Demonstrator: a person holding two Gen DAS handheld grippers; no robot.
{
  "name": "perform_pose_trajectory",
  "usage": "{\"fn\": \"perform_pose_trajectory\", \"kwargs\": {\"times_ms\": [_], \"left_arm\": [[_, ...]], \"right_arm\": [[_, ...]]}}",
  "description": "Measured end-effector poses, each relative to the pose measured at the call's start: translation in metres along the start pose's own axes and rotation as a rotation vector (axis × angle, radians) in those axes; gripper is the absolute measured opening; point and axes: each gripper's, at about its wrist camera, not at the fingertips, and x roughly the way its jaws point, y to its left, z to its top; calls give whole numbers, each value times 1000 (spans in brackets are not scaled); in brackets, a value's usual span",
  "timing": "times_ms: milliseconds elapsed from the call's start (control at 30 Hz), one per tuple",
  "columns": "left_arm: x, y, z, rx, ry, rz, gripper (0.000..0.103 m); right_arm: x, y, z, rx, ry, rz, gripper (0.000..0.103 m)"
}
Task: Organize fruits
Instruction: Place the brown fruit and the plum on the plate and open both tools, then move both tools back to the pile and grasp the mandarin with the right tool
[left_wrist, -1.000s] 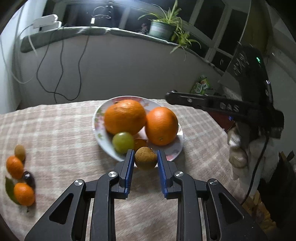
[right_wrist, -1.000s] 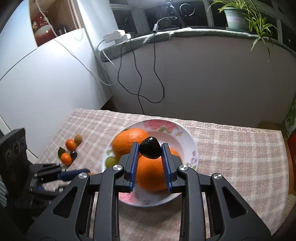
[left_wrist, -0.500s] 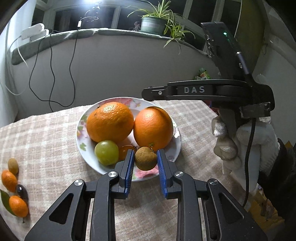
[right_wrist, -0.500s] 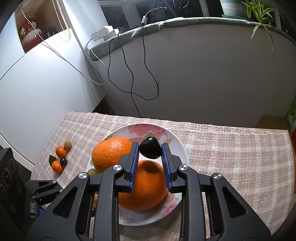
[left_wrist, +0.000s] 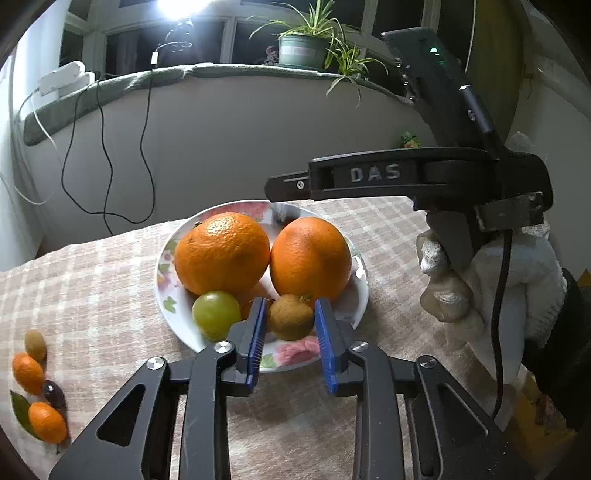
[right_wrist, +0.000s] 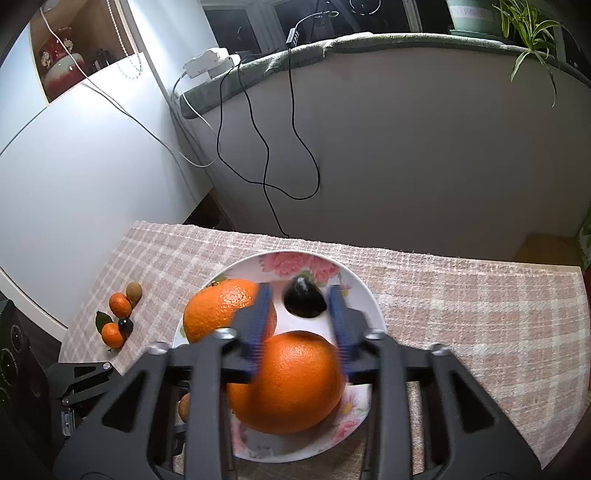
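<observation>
Release step: both grippers' jaws have just been opening over the plate (right_wrist: 365, 291), right gripper (right_wrist: 299, 306) clear of the dark fruit (right_wrist: 303, 302), left gripper (left_wrist: 290, 325) barely off the brown fruit (left_wrist: 290, 316). Both fruits sit on the plate. Next, back off and fetch the small fruits (left_wrist: 35, 373) on the tablecloth (left_wrist: 92, 280)

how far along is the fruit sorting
Done: two oranges and a green grape sit on the floral plate. In hand: both claws have just been opening, the left claw around a brown fruit, the right claw around a dark fruit, over the plate. Left: small fruits on the cloth.
</observation>
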Motion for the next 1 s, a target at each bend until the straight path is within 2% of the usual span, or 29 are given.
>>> {"fn": "perform_pose_trajectory", "kwargs": {"times_ms": [33,167,300,867,1000], "left_arm": [[0,1,0,-5,-1,1,34],[0,5,1,-21,0,10,39],[-3,8,1,-30,-4,12,39],[-33,32,-9,-84,-27,19,39],[-43,43,-15,-113,-32,29,39]], "right_arm": [[-1,0,0,-2,-5,4,62],[-2,2,1,-10,-4,-3,63],[-6,2,1,-5,-15,-7,71],[-29,26,-4,-37,-43,-7,73],[-37,43,-9,-66,-65,-4,84]]}}
